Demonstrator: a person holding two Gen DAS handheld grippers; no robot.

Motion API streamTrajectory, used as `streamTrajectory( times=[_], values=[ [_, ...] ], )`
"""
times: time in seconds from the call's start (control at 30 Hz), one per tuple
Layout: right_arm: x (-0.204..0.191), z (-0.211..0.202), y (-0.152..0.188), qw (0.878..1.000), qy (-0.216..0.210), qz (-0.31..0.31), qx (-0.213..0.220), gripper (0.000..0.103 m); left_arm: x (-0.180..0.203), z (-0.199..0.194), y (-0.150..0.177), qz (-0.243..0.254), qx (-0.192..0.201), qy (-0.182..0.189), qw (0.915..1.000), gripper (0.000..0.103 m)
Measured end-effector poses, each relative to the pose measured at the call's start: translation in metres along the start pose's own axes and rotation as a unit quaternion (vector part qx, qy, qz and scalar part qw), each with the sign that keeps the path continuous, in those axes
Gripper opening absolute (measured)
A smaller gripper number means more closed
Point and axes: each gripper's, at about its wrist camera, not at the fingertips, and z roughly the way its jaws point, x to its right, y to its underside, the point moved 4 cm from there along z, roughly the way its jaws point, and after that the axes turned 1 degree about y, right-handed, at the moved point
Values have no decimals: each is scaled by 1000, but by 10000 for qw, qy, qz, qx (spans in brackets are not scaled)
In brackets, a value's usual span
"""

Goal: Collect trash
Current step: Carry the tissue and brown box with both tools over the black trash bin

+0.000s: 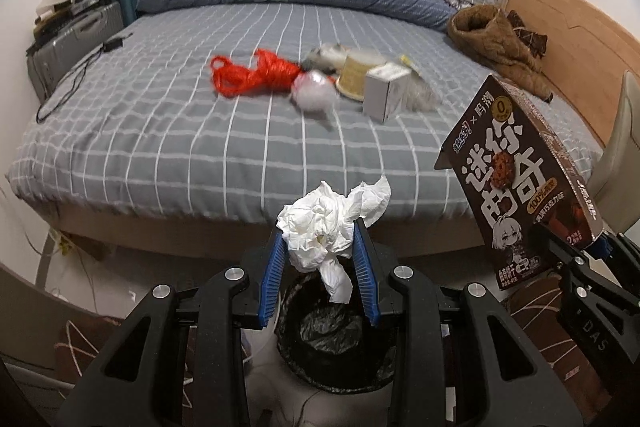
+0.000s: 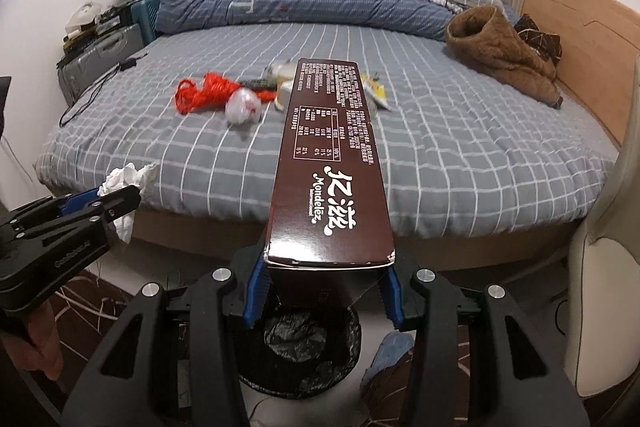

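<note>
Left tongs (image 1: pixel 320 247) pinch a crumpled tissue (image 1: pixel 332 223); right tongs (image 2: pixel 324 291) clamp a long brown box (image 2: pixel 330 163). The bin (image 1: pixel 336 339), at six o'clock, looks narrow: the box might catch its rim and tip out.

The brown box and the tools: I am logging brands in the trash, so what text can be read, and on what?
"迷你" and "100%": front of the brown box, left wrist view.
"亿滋" and "Mondelēz": side of the brown box, right wrist view.
"DAS": body of the right tool, rest cut off.
Nutrition table and fine print on the box: too small to read.
Raised lettering on the left tool: too blurred.
</note>
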Motion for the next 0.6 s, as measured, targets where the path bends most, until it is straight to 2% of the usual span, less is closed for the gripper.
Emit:
streamTrajectory(
  times=[0.37, 0.6],
  values=[
    [-13, 33, 43, 9990, -108, -26, -444, 44, -4, 34, 47, 6, -446, -68, 9990, 32],
    [-15, 67, 69, 9967, -173, 5, -788, 44, -4, 63, 61, 140, -535, -222, 9982, 32]
  ],
)
